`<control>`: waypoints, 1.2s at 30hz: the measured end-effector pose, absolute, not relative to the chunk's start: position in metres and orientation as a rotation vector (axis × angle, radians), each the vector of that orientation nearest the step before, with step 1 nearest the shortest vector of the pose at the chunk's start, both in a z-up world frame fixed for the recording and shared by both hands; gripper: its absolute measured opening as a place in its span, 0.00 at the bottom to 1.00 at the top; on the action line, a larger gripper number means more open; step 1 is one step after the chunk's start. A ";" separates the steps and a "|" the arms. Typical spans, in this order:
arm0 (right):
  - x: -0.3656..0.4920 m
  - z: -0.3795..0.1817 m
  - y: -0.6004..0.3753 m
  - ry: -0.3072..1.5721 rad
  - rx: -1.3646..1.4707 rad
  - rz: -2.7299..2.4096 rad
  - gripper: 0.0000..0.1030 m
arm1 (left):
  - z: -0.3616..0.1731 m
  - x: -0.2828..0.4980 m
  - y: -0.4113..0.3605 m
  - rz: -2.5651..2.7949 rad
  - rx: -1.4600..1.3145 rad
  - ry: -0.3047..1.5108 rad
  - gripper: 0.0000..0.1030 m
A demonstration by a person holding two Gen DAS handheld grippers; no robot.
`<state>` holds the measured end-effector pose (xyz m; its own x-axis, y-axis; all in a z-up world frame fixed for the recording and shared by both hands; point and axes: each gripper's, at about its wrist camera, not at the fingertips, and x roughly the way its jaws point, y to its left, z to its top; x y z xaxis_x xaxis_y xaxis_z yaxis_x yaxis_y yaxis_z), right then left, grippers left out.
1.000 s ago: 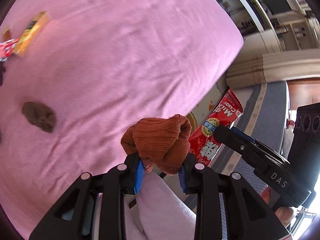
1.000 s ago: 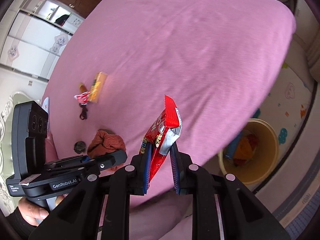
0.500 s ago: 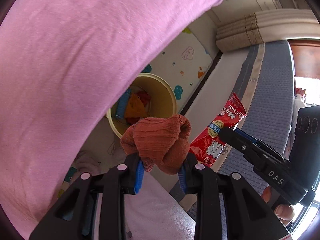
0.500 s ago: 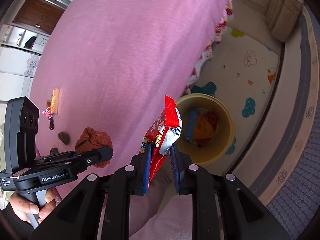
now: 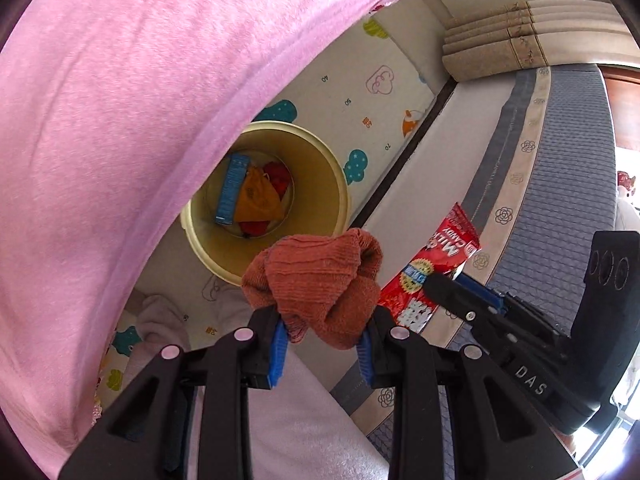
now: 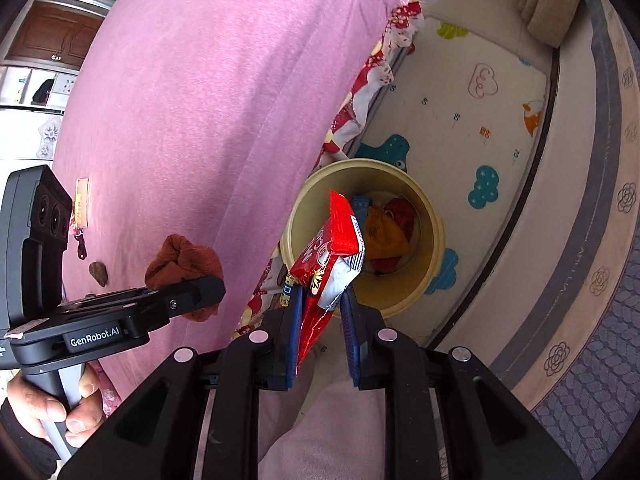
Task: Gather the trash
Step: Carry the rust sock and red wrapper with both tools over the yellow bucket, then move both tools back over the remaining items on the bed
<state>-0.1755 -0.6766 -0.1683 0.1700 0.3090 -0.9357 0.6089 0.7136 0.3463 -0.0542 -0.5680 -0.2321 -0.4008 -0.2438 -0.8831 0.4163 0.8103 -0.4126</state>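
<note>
So both loads are picked up but nothing's dropped yet: the left tool (image 5: 322, 338) is pinching a balled-up rust-brown cloth (image 5: 320, 276), bottom centre of the left view, and the right tool (image 6: 322, 334) is clamped on a red candy wrapper (image 6: 330, 248), dead centre of the right view, sitting just in front of the yellow bin (image 6: 432, 216). The bin's on the play mat (image 6: 472, 92) next to the pink bed (image 6: 192, 100) and already has a blue pack, an orange pouch and something red in it, so I'd say we're well into the job. Still left on the bed, far left of the right view: a yellow bar (image 6: 81, 200), a small dark lump (image 6: 98, 273) and some bits under the bar I can't identify. Can't tell if either load is really above the bin opening or only lines up with it. The bed's left part is blocked by the other tool, so more trash could be hiding there.
</note>
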 end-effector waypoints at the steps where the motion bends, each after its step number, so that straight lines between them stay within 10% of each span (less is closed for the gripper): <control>1: -0.176 -0.171 -0.677 1.433 0.819 -0.248 0.21 | -0.234 -0.054 -0.569 -0.721 0.131 1.855 0.30; 7: -0.183 -0.180 -0.685 1.454 0.846 -0.277 0.26 | -0.249 -0.051 -0.570 -0.721 0.085 1.920 0.69; 36: -0.073 -0.103 -0.577 1.428 0.628 -0.068 0.26 | -0.161 0.012 -0.407 -0.574 -0.114 1.682 0.70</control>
